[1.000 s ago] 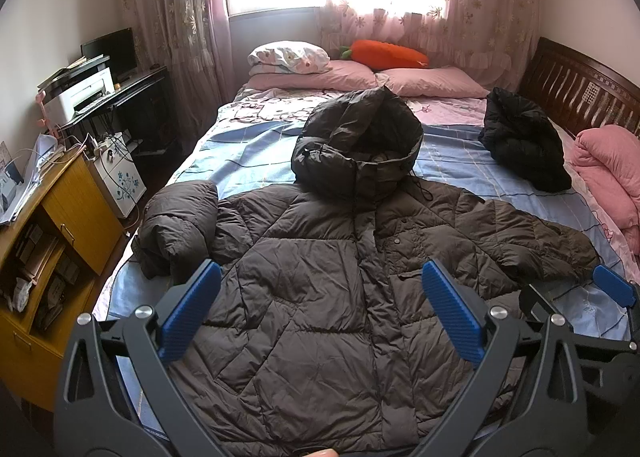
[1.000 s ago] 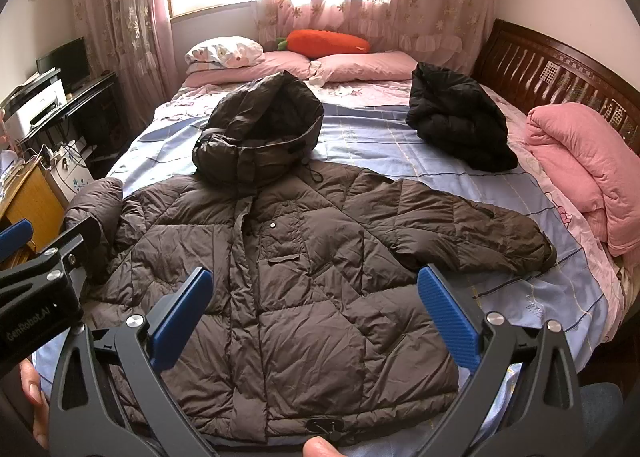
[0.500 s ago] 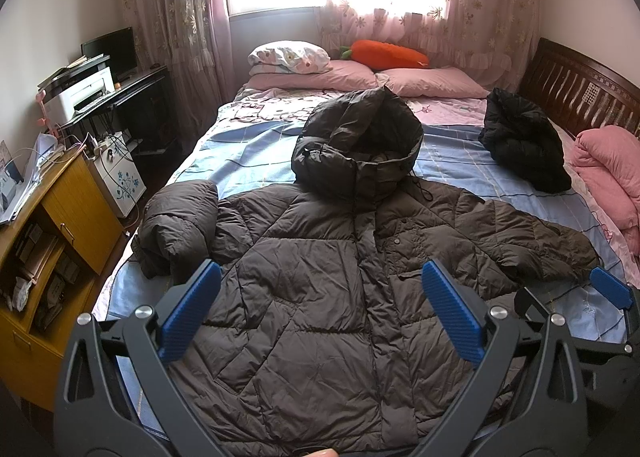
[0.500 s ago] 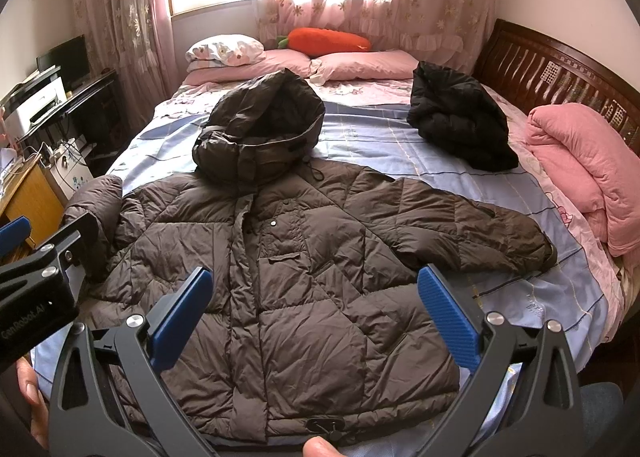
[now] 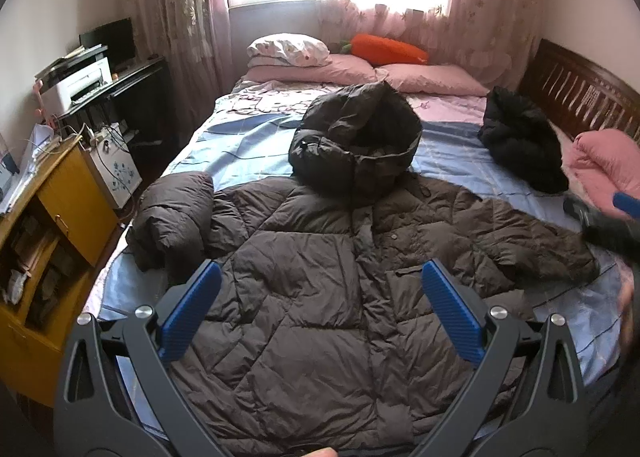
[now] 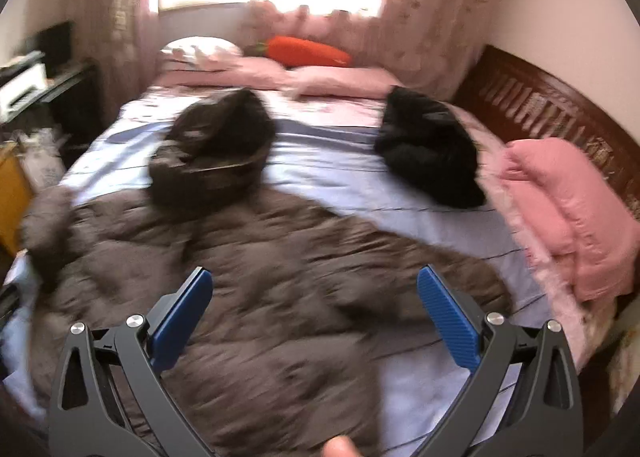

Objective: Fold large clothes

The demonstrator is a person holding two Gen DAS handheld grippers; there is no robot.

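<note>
Spread flat across the near end of the bed point(image 5: 248, 145), the brown puffer jacket point(image 5: 320, 297) lies front-up, its hood point(image 5: 356, 145) bunched toward the pillows point(image 5: 432, 81) and one sleeve point(image 5: 172, 217) folded at the bed's left edge. Both the left gripper point(image 5: 320, 313) and the right gripper point(image 6: 316, 309) hang above it, tongs released, grasping nothing. A black garment point(image 5: 520, 145) sits near the right edge beside the pink quilt point(image 6: 568, 217). The right wrist view is blurred.

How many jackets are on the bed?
2: the brown puffer jacket spread flat across the near half of the bed, and a black jacket bundled near the headboard side.
</note>
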